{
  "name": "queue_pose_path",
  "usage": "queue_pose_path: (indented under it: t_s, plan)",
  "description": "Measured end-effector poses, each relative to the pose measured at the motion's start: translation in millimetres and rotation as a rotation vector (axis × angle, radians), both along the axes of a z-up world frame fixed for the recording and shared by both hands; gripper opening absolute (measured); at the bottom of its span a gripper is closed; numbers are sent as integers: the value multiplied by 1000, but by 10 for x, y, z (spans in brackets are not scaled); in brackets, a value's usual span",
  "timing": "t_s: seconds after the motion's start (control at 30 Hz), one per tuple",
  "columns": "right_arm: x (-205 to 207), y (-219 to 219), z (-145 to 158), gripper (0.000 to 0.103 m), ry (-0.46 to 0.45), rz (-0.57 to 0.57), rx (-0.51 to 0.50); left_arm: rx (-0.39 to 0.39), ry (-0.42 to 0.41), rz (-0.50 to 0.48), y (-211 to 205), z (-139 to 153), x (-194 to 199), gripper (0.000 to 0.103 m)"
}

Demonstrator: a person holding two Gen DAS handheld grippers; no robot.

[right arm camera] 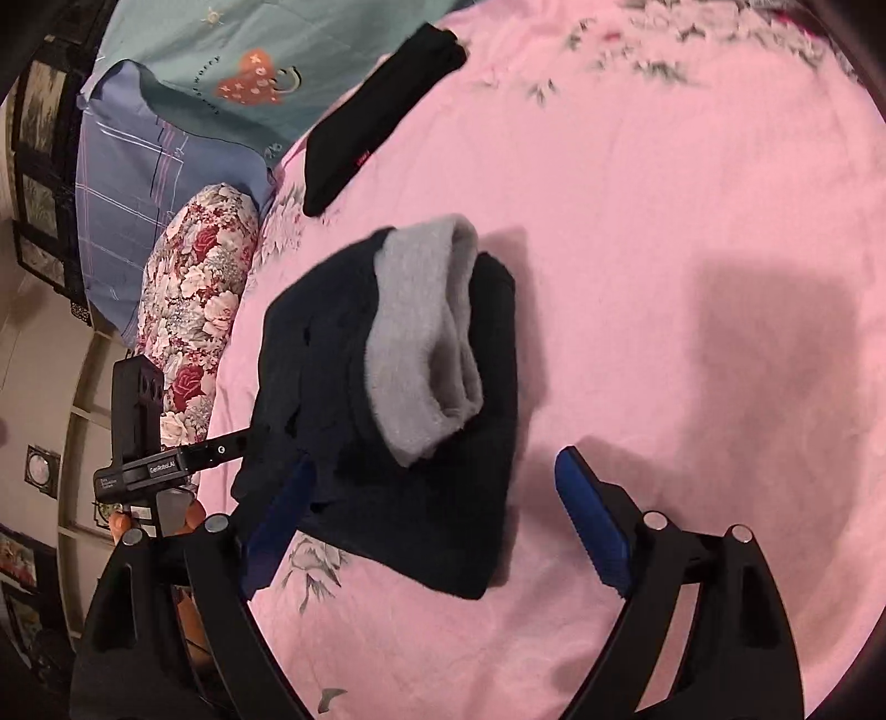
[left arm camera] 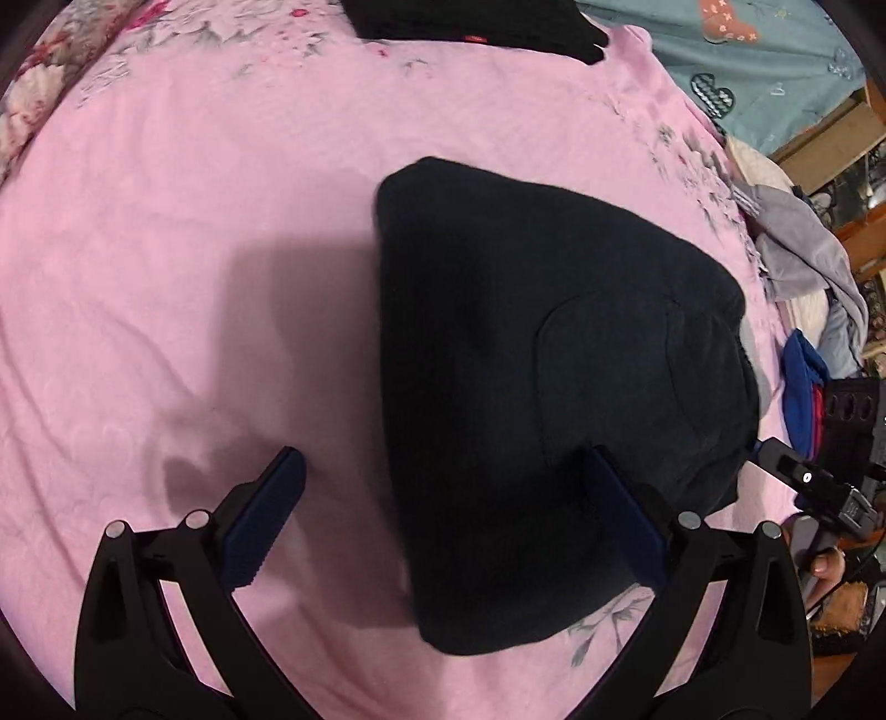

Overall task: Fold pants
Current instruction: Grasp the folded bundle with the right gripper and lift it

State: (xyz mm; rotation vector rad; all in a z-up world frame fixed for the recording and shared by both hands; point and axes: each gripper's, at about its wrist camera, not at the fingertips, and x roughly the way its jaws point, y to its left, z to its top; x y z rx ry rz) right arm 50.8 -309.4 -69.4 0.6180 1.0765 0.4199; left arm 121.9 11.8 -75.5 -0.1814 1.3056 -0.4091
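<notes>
Dark navy pants (left arm camera: 531, 387) lie folded into a compact bundle on the pink bed sheet (left arm camera: 194, 249). In the right wrist view the bundle (right arm camera: 421, 487) shows its grey fleece lining (right arm camera: 426, 343) on top. My left gripper (left arm camera: 443, 482) is open and empty, hovering over the bundle's near left edge. My right gripper (right arm camera: 437, 476) is open and empty, straddling the bundle's near part. The other gripper shows at the bundle's far side in each view (left arm camera: 814, 482) (right arm camera: 166, 465).
Another black folded garment (right arm camera: 382, 116) lies further up the bed; it also shows in the left wrist view (left arm camera: 476, 22). A floral pillow (right arm camera: 194, 299) and blue bedding (right arm camera: 166, 160) are beside the bed edge. Loose clothes (left arm camera: 803, 260) are piled at the side.
</notes>
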Motion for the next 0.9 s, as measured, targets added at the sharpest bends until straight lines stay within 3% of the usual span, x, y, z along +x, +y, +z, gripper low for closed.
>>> queue_pose_path:
  t_s: [0.07, 0.17, 0.23, 0.27, 0.3, 0.37, 0.4, 0.5, 0.63, 0.77, 0.9]
  plan:
    - [59, 78, -32, 88, -20, 31, 36, -20, 7, -77, -146, 3, 50, 100]
    - [207, 212, -52, 88, -35, 38, 35, 19, -14, -147, -403, 5, 139, 100]
    - [307, 280, -54, 82, -40, 29, 30, 16, -12, -142, -463, 28, 217, 88]
    - [357, 312, -60, 64, -36, 21, 22, 28, -18, -123, -472, 57, 235, 68]
    - [397, 330, -68, 54, -24, 7, -3, 23, -27, -113, -479, 111, 228, 50]
    - [410, 351, -49, 39, -15, 5, -8, 66, -100, -119, -518, 298, 122, 32]
    - [373, 403, 48, 37, -43, 21, -51, 85, -142, -127, -543, 404, 61, 24]
    - [303, 525, 427, 36, -142, 62, -99, 36, -197, -118, -548, 758, 46, 24]
    - [522, 607, 1006, 35, -273, 83, -141, 4, -346, -57, -439, 1377, 387, 24]
    - [1121, 659, 1718, 35, -461, 77, -174, -27, -507, 63, -243, 1982, 1046, 28]
    - [1839, 752, 2104, 36, -618, 57, -173, -8, -634, 195, -190, 2153, 1750, 37]
